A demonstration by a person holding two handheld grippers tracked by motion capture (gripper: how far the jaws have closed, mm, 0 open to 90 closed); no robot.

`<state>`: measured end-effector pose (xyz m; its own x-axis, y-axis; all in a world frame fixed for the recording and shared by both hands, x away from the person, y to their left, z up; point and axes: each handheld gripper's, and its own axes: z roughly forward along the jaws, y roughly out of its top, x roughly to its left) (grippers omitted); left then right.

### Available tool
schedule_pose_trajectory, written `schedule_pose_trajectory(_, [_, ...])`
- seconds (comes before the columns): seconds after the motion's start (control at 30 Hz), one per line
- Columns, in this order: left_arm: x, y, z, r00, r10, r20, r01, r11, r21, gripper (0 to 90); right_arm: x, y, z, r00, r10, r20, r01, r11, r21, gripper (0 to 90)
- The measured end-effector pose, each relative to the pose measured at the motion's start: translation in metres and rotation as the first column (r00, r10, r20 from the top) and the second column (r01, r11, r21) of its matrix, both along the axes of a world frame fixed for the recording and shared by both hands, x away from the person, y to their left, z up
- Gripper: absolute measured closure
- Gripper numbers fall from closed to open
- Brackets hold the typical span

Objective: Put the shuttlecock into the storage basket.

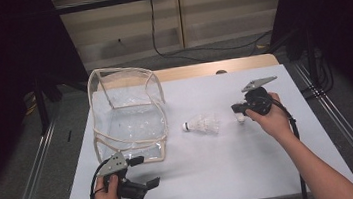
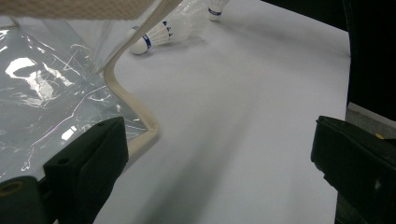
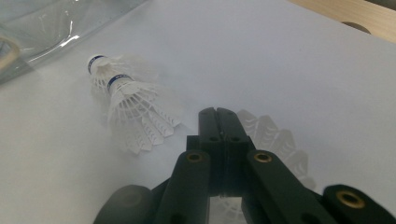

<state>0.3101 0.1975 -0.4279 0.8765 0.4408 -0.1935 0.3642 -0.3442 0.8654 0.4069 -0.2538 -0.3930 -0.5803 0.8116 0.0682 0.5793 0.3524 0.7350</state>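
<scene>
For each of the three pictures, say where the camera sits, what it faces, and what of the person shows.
High view: above the table, looking forward and down; both forearms, left gripper, right gripper.
Left gripper view: between open jaws, facing the clear bag.
Right gripper view: along shut jaws pinching a shuttlecock.
All share the lying shuttlecocks.

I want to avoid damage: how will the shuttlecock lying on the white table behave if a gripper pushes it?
The shuttlecock lies on its side, so it would probably roll in a curve around its small cork end. Its thin white feathers look fragile and may bend. It seems very light, so it will likely skid on the smooth table.
</scene>
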Motion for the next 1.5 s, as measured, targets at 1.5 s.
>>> schedule_pose_trajectory(1.5, [-0.001, -0.004, 0.001, 1.0000, -0.004, 0.004, 0.004, 1.0000, 0.007, 4.2, -0.043, -0.063, -0.030, 0.9974, -0.067, -0.025, 0.070, 0.9872, 0.144, 90.0])
